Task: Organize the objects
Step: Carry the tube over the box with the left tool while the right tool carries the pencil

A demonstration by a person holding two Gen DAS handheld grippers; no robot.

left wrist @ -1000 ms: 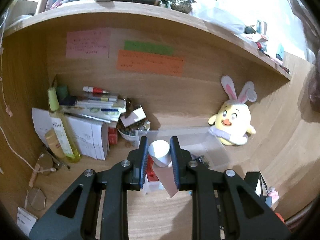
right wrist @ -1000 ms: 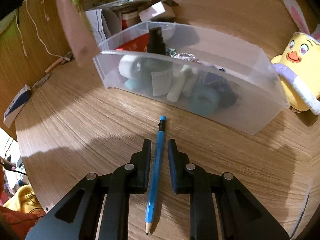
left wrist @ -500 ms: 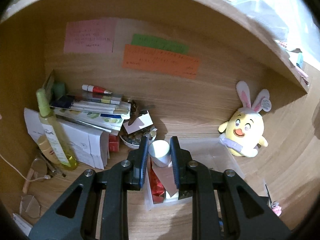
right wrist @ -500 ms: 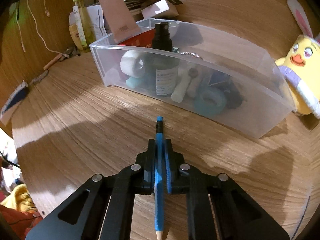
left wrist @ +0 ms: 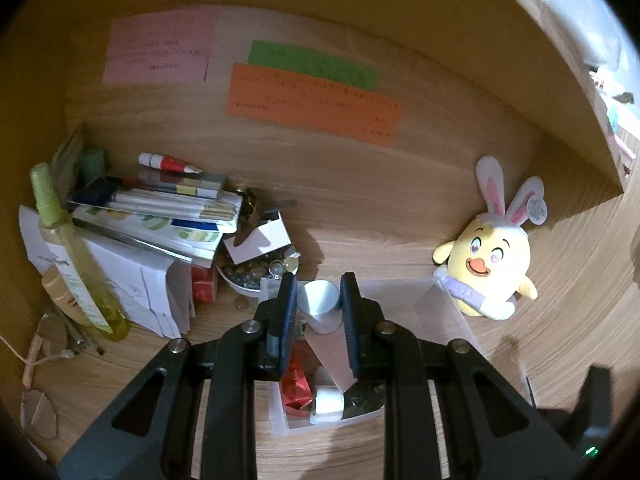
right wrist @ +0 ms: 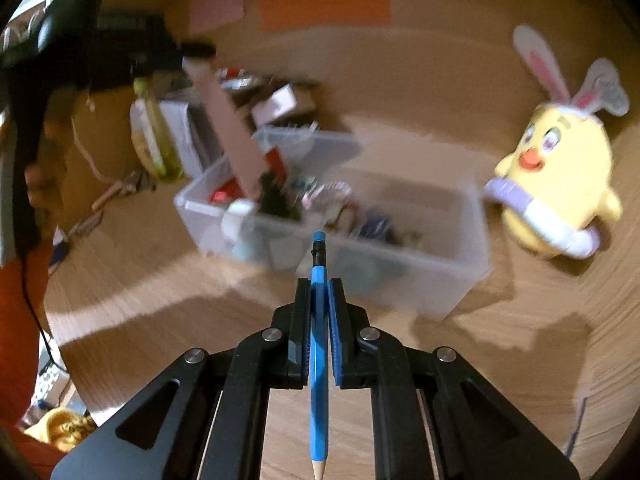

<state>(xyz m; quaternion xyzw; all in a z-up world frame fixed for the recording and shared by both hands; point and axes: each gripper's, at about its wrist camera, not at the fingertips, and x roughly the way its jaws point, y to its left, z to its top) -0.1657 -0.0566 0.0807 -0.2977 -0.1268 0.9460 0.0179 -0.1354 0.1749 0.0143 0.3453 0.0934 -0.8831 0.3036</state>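
Right wrist view: our right gripper clamps a blue pencil near the clear bin; our left gripper grips a pink tube over it.

The bin sits on the bench, with the plush just beside its right end, against the back wall. Left of the bin a book stack lies on papers, a bottle standing before them. A bowl sits between stack and bin. Notes hang on the wall above (three of them). The tube hangs over the bin's left end.
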